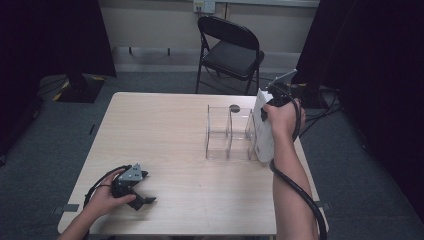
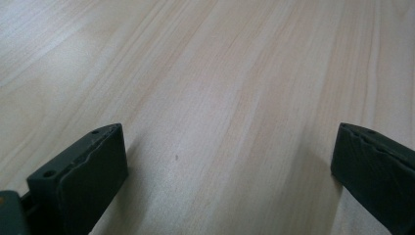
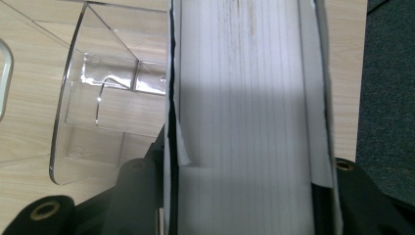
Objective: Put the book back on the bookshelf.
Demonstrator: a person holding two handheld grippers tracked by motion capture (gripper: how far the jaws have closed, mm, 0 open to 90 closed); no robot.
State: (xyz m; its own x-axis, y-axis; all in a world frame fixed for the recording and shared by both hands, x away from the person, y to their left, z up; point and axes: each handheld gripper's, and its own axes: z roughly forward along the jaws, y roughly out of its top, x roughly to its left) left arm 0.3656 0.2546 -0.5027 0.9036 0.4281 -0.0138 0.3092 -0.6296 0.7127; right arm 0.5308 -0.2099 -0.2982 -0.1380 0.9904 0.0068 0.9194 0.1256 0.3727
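Note:
A thick white book (image 1: 263, 142) stands upright on its edge near the table's right side, against the right wall of a clear acrylic divided holder (image 1: 230, 132). My right gripper (image 1: 268, 111) comes down from above and is shut on the book's upper end. In the right gripper view the book's page edges (image 3: 244, 98) sit between the two black jaws of that gripper (image 3: 244, 205), and the clear holder (image 3: 98, 98) lies just to the left. My left gripper (image 1: 146, 189) rests on the table at the front left. Its jaws stand wide open over bare wood (image 2: 230, 171).
The light wooden table (image 1: 165, 125) ends just right of the book, with dark carpet beyond. A small dark round spot (image 1: 234, 107) lies behind the holder. A black folding chair (image 1: 230, 47) stands past the far edge. Black curtains hang at both sides.

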